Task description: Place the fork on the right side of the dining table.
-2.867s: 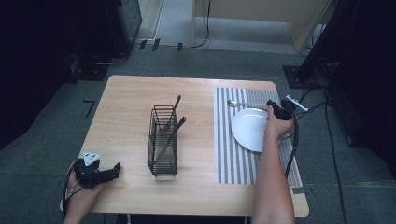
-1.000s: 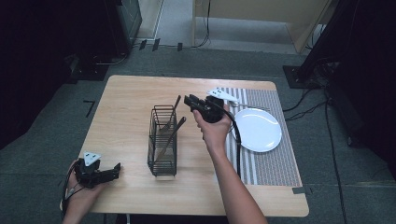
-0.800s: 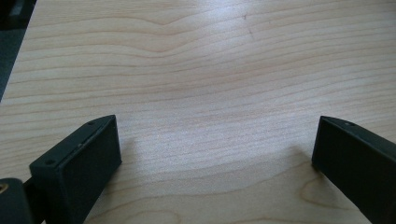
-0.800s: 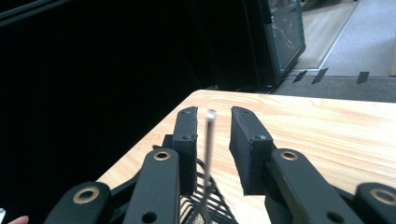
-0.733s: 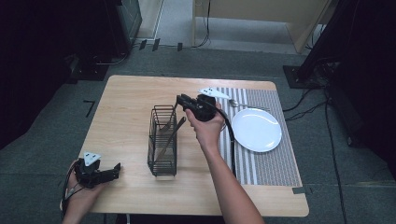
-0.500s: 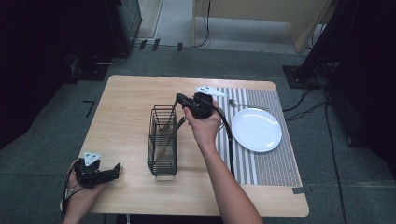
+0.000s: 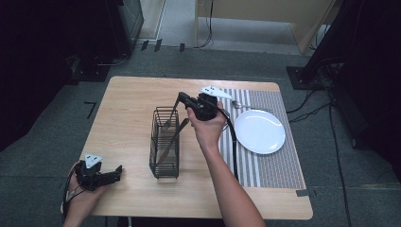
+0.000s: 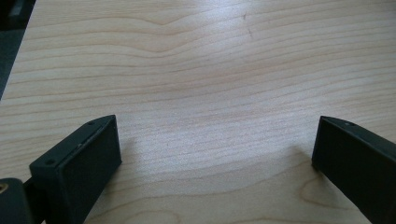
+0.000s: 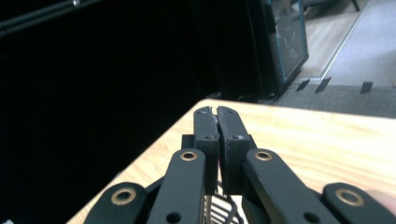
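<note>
1. Near table edge: left gripper (image 7: 101, 172) rests on bare wood at the front left corner, exactly as in the earlier frames. Left gripper view: jaws spread wide, nothing between them.
2. Mid table: wire caddy (image 7: 165, 142) stands upright, with a fork (image 7: 169, 122) and a darker-handled utensil (image 7: 171, 142) leaning in it.
3. Right gripper (image 7: 184, 99) has travelled from the plate (image 7: 260, 131) across to the caddy's far end, over roughly three seconds. It now sits at the fork's handle tip. Right gripper view: jaws pressed together; anything thin pinched between them can't be made out.
4. Far right: plate on striped placemat (image 7: 279, 170), a spoon (image 7: 241, 105) just beyond it.
5. Judgement: spoon laid, fork probably next out; table-setting partly done.
</note>
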A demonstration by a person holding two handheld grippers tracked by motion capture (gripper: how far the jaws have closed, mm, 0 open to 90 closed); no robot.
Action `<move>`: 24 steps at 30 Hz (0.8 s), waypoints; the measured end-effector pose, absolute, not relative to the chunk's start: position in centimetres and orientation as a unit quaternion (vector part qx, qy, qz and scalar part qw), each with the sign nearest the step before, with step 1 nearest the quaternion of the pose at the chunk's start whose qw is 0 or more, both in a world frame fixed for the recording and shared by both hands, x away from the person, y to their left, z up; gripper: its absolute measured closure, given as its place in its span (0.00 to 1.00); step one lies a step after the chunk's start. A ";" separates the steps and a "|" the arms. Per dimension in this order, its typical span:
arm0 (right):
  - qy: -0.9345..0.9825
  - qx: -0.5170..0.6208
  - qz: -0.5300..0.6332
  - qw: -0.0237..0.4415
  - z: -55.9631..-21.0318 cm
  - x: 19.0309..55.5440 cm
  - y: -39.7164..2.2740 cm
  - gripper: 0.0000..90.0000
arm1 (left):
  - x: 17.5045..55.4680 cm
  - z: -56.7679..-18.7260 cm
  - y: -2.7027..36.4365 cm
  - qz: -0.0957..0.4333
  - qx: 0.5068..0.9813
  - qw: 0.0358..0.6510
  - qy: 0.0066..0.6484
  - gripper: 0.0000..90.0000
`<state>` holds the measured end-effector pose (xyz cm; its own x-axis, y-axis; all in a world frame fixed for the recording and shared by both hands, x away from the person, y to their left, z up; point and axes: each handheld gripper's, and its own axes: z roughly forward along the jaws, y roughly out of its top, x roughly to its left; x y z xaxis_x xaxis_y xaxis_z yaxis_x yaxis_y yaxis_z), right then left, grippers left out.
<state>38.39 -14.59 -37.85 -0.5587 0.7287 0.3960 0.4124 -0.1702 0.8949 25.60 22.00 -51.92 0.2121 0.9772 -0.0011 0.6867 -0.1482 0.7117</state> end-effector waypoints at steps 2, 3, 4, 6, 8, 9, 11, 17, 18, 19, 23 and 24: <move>0.624 0.447 0.627 0.137 -36.8 37.9 -14.9 0.99 | 25.6 -51.9 22.0 0.242 0.718 0.301 0.579 0.01; 0.624 0.447 0.627 0.137 -36.8 37.9 -14.9 0.99 | 25.6 -51.9 22.0 0.242 0.718 0.301 0.579 0.01; 0.617 0.445 0.633 0.142 -36.0 37.5 -15.4 0.99 | 25.6 -51.9 22.0 0.242 0.719 0.300 0.579 0.01; 0.610 0.445 0.639 0.149 -35.4 37.2 -15.8 0.99 | 25.6 -51.9 22.0 0.241 0.719 0.300 0.578 0.01; 0.603 0.445 0.644 0.154 -34.9 36.9 -16.3 0.99 | 25.6 -51.9 22.0 0.241 0.719 0.300 0.578 0.01; 0.598 0.446 0.648 0.158 -34.4 36.6 -16.7 0.99 | 25.6 -51.9 22.0 0.241 0.720 0.299 0.578 0.01; 0.581 0.442 0.662 0.170 -33.1 35.7 -18.0 0.99 | 25.6 -51.9 22.0 0.241 0.720 0.299 0.578 0.01; 0.548 0.437 0.686 0.195 -30.5 33.5 -20.7 0.99 | 25.6 -51.9 22.0 0.241 0.720 0.299 0.578 0.01; 0.543 0.436 0.689 0.201 -30.1 33.1 -21.2 0.99 | 25.6 -51.9 22.0 0.241 0.720 0.299 0.578 0.01; 0.536 0.437 0.693 0.205 -29.7 32.6 -21.8 0.99 | 25.6 -51.9 22.0 0.241 0.720 0.299 0.578 0.01; 0.512 0.438 0.704 0.226 -28.4 30.9 -23.9 0.99 | 25.6 -51.9 22.0 0.241 0.720 0.300 0.578 0.01; 0.507 0.438 0.705 0.232 -28.2 30.4 -24.4 0.99 | 25.6 -51.9 22.0 0.241 0.720 0.300 0.578 0.01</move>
